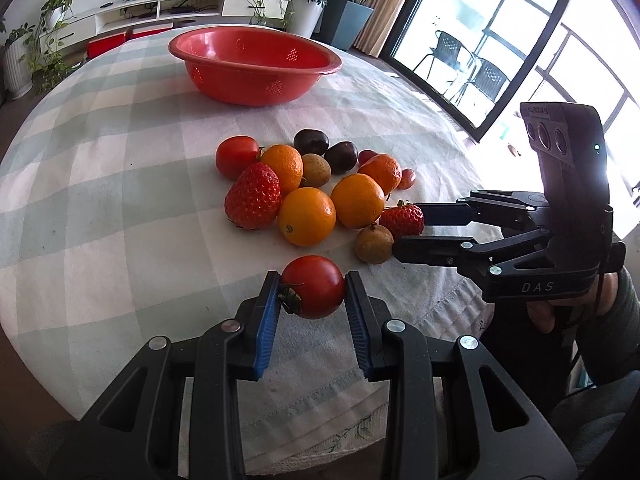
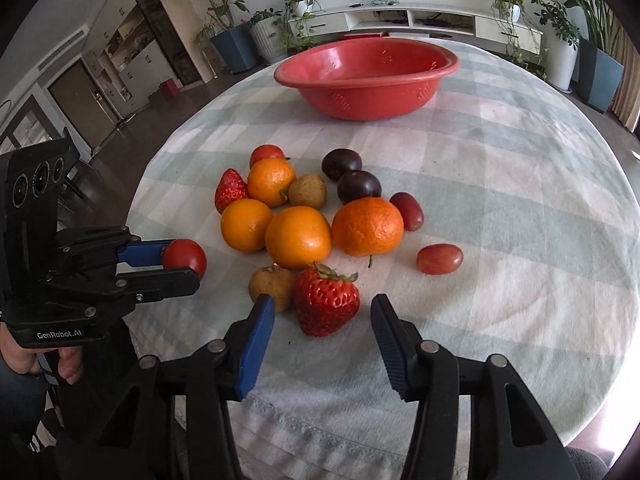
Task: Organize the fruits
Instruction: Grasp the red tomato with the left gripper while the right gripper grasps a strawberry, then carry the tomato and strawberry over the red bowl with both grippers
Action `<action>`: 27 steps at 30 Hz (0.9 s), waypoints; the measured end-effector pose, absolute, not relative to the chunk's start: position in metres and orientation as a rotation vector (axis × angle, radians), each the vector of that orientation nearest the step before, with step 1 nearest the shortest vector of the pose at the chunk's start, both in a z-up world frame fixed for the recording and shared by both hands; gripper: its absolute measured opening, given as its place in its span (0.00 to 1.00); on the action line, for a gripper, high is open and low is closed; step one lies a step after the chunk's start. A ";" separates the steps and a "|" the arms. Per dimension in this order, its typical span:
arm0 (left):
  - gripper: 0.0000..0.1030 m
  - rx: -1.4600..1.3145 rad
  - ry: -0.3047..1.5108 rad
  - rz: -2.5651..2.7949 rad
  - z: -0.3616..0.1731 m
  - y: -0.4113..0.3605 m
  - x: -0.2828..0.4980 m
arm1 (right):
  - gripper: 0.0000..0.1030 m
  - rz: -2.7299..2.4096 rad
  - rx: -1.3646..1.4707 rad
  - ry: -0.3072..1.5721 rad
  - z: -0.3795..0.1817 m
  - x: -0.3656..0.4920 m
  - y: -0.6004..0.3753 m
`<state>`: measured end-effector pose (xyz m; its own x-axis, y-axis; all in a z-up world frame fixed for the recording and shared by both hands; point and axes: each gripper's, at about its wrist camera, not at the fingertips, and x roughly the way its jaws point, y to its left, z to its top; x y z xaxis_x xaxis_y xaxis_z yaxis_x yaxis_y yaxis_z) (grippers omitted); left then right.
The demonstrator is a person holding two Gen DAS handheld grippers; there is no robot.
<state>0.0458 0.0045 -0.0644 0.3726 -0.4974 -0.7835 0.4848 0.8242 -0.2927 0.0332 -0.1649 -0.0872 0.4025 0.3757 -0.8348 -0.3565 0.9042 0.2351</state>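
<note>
My left gripper [image 1: 312, 292] is shut on a small red tomato [image 1: 314, 286] at the near edge of the fruit pile; it also shows in the right wrist view [image 2: 185, 258]. My right gripper [image 2: 322, 312] is open, its jaws on either side of a strawberry [image 2: 325, 305] that lies on the cloth, also seen in the left wrist view [image 1: 402, 219]. The pile holds several oranges [image 2: 298, 237], a second strawberry [image 2: 230, 190], two dark plums [image 2: 358, 186], brown longans [image 2: 272, 286], red grapes [image 2: 439, 259] and another tomato [image 2: 267, 154]. A red bowl [image 2: 368, 80] stands beyond the pile.
The round table has a pale checked cloth [image 2: 500, 200]. Its near edge lies just below both grippers. Potted plants and a low white cabinet [image 2: 420, 20] stand behind the table. Glass doors [image 1: 500, 60] are to the right.
</note>
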 end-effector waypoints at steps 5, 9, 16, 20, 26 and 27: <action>0.29 -0.031 1.013 -0.638 -0.067 0.006 0.047 | 0.47 0.500 0.023 1.055 -0.087 0.037 -0.165; 0.29 -0.042 1.016 -0.641 -0.068 0.007 0.047 | 0.43 0.518 0.066 1.064 -0.089 0.040 -0.171; 0.29 -0.041 1.016 -0.642 -0.068 0.007 0.046 | 0.34 0.538 0.130 1.082 -0.089 0.041 -0.181; 0.29 -0.043 1.014 -0.643 -0.067 0.007 0.046 | 0.34 0.554 0.131 1.079 -0.088 0.038 -0.179; 0.29 -0.050 1.008 -0.639 -0.064 0.008 0.047 | 0.34 0.564 0.133 1.055 -0.077 0.031 -0.180; 0.29 -0.052 1.006 -0.638 -0.063 0.009 0.047 | 0.34 0.561 0.134 1.051 -0.075 0.030 -0.181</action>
<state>0.0471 0.0091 -0.0631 0.3702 -0.5207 -0.7693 0.4740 0.8181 -0.3256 0.0297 -0.1812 -0.0754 0.3712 0.4980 -0.7837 -0.3732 0.8529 0.3652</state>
